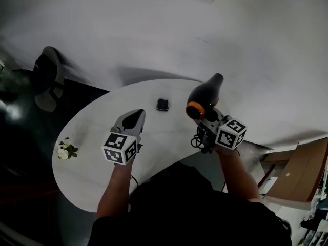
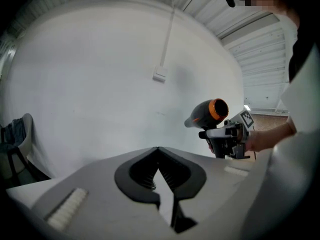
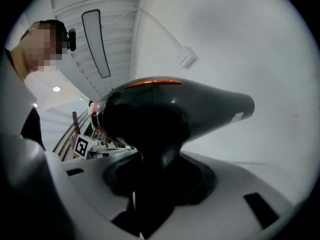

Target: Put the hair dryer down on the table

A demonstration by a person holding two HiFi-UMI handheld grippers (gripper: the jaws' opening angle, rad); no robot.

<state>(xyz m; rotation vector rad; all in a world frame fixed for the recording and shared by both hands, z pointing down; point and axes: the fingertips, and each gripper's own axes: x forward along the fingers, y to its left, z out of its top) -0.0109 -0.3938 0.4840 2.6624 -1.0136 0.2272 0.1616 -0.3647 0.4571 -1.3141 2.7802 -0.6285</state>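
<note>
A black hair dryer [image 1: 204, 97] with an orange ring at its back end is held up above the white table [image 1: 92, 142] by my right gripper [image 1: 210, 121], whose jaws are shut on its handle. Its nozzle points away from me, toward the wall. In the right gripper view the hair dryer [image 3: 170, 114] fills the middle, its handle going down between the jaws. In the left gripper view the hair dryer [image 2: 207, 113] shows at the right. My left gripper [image 1: 134, 118] hovers over the table's middle, jaws shut and empty [image 2: 159, 151].
A small dark square object [image 1: 162, 104] lies on the table ahead of the grippers. A white flower sprig [image 1: 64, 150] sits near the table's left edge. A chair [image 1: 47, 78] stands at the far left. Cardboard boxes [image 1: 297, 170] are on the floor at the right.
</note>
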